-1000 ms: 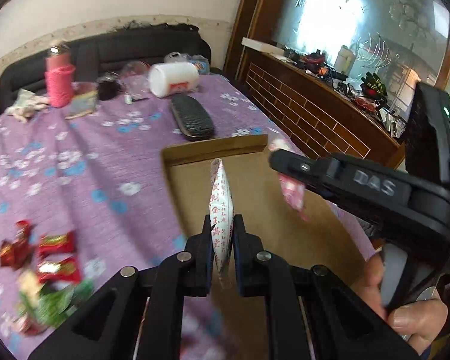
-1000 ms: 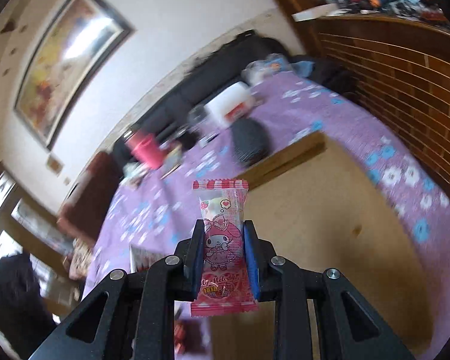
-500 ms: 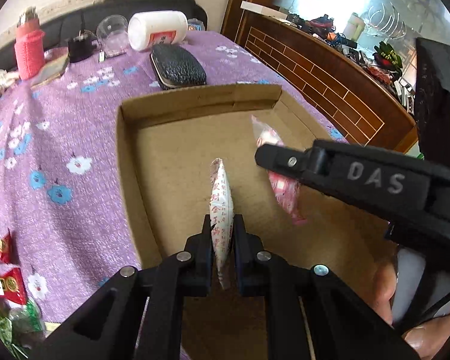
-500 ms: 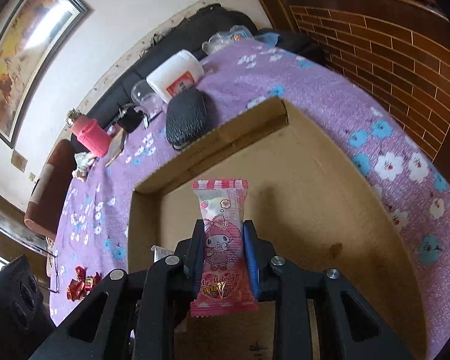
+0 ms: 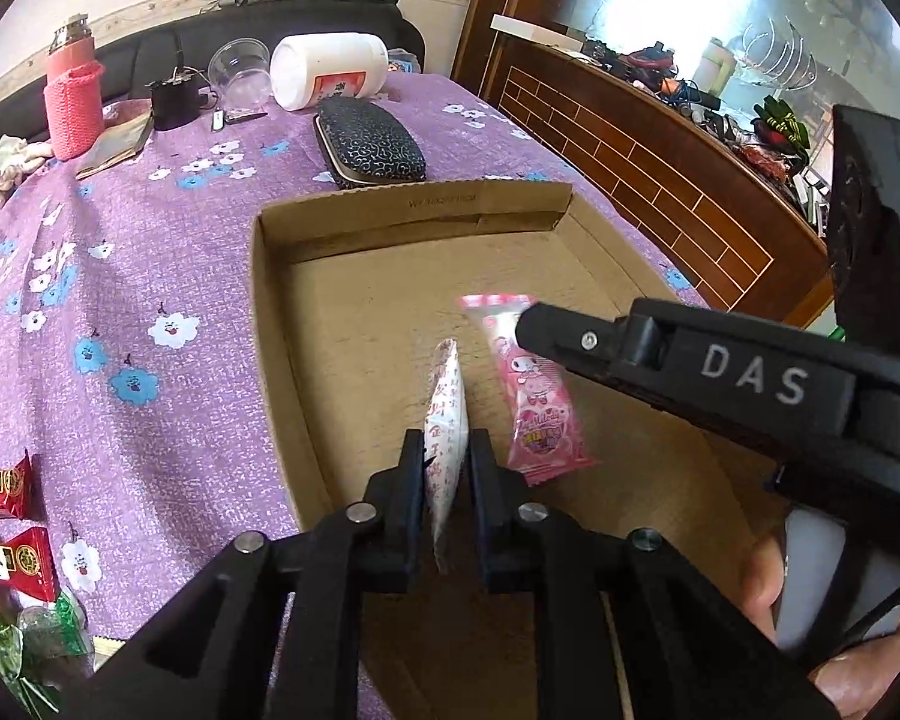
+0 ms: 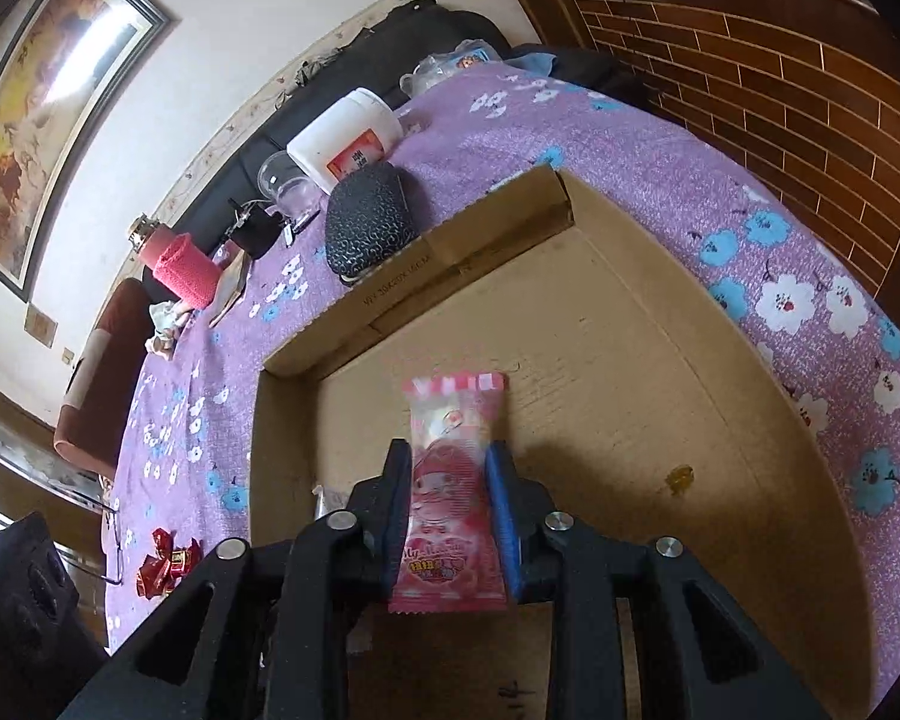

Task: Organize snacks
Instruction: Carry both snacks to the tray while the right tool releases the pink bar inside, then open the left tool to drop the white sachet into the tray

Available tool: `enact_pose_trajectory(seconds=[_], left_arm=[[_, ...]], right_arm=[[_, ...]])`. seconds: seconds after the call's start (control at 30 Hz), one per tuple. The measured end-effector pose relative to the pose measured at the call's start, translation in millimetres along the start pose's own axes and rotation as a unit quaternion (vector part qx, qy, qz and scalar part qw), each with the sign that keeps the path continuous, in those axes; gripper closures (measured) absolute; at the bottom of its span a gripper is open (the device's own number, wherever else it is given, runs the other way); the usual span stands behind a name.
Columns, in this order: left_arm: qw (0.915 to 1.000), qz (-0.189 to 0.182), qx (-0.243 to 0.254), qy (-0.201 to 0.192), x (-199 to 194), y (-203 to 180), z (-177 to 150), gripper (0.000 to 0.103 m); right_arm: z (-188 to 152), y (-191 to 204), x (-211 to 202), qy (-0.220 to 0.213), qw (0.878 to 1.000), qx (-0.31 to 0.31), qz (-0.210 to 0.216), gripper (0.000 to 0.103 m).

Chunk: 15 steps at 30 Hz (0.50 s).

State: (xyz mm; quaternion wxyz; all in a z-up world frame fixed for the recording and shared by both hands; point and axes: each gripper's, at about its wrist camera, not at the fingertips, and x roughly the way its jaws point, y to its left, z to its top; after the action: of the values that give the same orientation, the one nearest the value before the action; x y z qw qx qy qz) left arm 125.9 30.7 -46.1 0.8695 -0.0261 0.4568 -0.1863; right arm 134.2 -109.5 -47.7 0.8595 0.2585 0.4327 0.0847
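Observation:
An open, shallow cardboard box (image 5: 414, 207) lies on the purple flowered tablecloth. My left gripper (image 5: 447, 444) hangs low over the box floor. Its jaws are just starting to open, and the pads still touch a white snack packet (image 5: 447, 408) that stands edge-on between them. My right gripper (image 6: 448, 450) is also over the box (image 6: 450, 246), jaws opening. A pink cartoon candy packet (image 6: 450, 420) sits loose between its blue pads. In the left wrist view the pink packet (image 5: 534, 414) lies face-up below one right finger (image 5: 570, 342).
Red candies (image 5: 6, 516) and green wrappers (image 5: 18, 642) lie left of the box. Behind it are a black case (image 5: 369, 141), a white jar (image 5: 330, 69) and a pink bottle (image 5: 72, 102). A wooden cabinet (image 5: 660, 180) borders the table's right side. A small amber bit (image 6: 678, 477) lies in the box.
Both grippers came down into the box. The right jaws have spread, and the pink packet has turned flat and slipped from its pinch. The white packet stays upright in the left jaws.

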Motion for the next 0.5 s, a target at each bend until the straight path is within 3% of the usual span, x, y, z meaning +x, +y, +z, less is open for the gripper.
enact_pose_trajectory(seconds=[0.07,0.23,0.5], left_arm=[[1.0000,-0.005,0.003,-0.001,-1.3,-1.6,-0.1,0.078],[0.9998,0.011,-0.001,-0.017,-9.9,-1.6,0.3,0.065],[0.9990,0.022,-0.011,-0.037,-34.6,-1.7,6.0,0.064]], right_arm=[[-0.1,3.0,-4.2,-0.009,1.000,-0.004,-0.001,0.057],[0.5,2.2,-18.9,-0.039,0.999,0.002,0.009,0.056],[3.2,2.9,-36.2,-0.077,0.996,0.009,0.035,0.052]])
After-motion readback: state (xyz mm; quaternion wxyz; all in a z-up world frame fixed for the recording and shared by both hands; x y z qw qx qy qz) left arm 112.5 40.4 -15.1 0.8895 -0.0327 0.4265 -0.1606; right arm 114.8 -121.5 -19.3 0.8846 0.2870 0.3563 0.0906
